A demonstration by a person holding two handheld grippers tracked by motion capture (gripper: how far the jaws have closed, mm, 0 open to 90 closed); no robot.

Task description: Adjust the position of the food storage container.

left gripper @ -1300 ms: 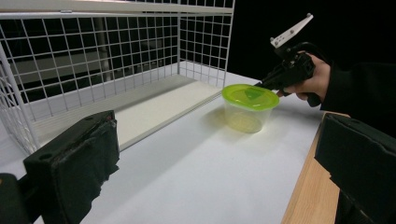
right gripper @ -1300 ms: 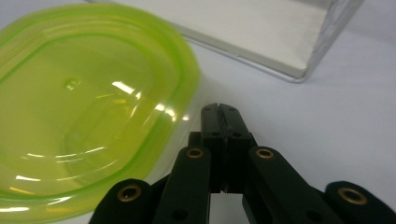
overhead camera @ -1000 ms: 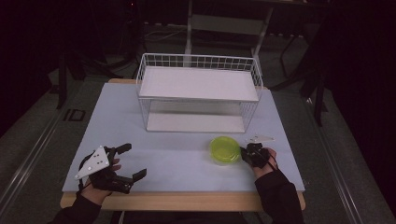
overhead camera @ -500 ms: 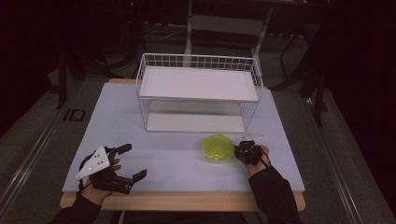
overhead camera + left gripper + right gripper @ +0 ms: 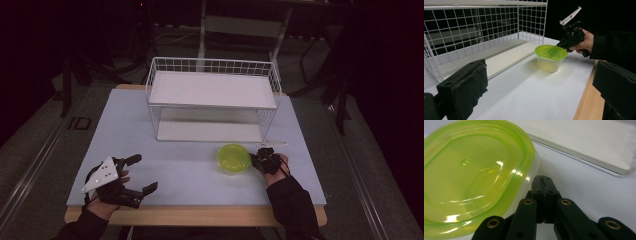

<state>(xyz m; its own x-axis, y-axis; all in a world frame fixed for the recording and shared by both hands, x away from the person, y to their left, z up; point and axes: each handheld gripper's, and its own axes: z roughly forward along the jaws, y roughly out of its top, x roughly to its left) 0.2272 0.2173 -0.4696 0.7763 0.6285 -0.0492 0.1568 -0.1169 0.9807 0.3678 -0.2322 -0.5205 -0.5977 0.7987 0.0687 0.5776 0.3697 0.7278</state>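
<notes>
The right hand-held gripper [image 5: 262,160], jaws pressed together and empty, touches the 1 tub [image 5: 233,158]. The left hand-held gripper [image 5: 141,173] rests wide open on the worktop [image 5: 190,175] near 1 rack [image 5: 212,100].

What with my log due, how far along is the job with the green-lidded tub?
Done: the tub has its lid on. In hand: the right gripper, fingers shut, nudges the tub's side under the lid rim, not gripping it. Left: if it belongs in the wire rack, both shelves are bare. The left gripper waits open.
</notes>
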